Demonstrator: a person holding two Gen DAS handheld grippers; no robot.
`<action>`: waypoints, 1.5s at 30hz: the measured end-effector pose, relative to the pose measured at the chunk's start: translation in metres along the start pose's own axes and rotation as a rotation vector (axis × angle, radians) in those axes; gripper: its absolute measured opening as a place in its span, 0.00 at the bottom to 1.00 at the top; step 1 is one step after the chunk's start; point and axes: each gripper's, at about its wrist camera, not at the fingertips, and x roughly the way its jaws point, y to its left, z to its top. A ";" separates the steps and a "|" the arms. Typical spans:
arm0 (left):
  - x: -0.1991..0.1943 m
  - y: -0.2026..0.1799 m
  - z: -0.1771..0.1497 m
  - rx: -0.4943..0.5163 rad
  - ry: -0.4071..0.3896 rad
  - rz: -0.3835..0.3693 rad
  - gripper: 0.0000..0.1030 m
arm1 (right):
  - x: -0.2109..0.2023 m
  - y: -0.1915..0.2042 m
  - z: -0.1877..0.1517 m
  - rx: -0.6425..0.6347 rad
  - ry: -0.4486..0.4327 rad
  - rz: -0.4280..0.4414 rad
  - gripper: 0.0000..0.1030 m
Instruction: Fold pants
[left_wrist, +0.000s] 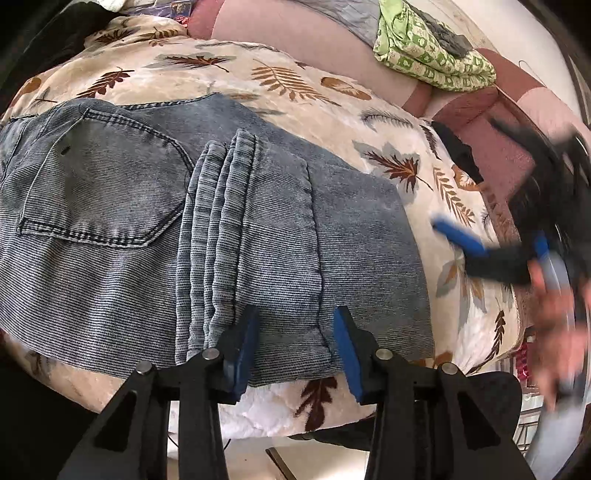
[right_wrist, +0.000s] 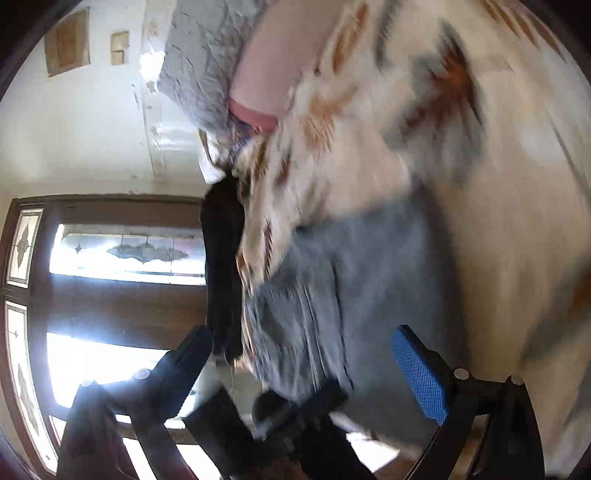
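Grey-blue denim pants (left_wrist: 207, 229) lie folded into a flat stack on a cream leaf-print blanket (left_wrist: 295, 92); a back pocket faces up at left and the leg hems lie across the middle. My left gripper (left_wrist: 295, 328) is open, its blue pads just above the stack's near edge, holding nothing. My right gripper (left_wrist: 458, 240) is blurred at the right of the left wrist view, off the pants over the blanket. In the right wrist view my right gripper (right_wrist: 299, 354) is open and empty, rolled sideways, with the pants (right_wrist: 354, 280) blurred ahead.
A green patterned cloth (left_wrist: 432, 55) and a grey item lie on pink bedding (left_wrist: 498, 144) at the back right. A dark garment (right_wrist: 221, 266) hangs off the bed edge. A wooden door with glass panes (right_wrist: 122, 254) stands beyond the bed.
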 end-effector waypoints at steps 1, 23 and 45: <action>0.001 0.001 0.002 -0.005 0.004 -0.005 0.42 | 0.008 -0.001 0.013 -0.005 0.008 -0.002 0.96; -0.109 0.138 -0.029 -0.441 -0.313 -0.104 0.67 | 0.006 0.025 -0.057 -0.161 0.000 -0.204 1.00; -0.096 0.282 -0.019 -0.869 -0.426 -0.183 0.68 | 0.189 0.115 -0.096 -0.226 0.316 -0.069 1.00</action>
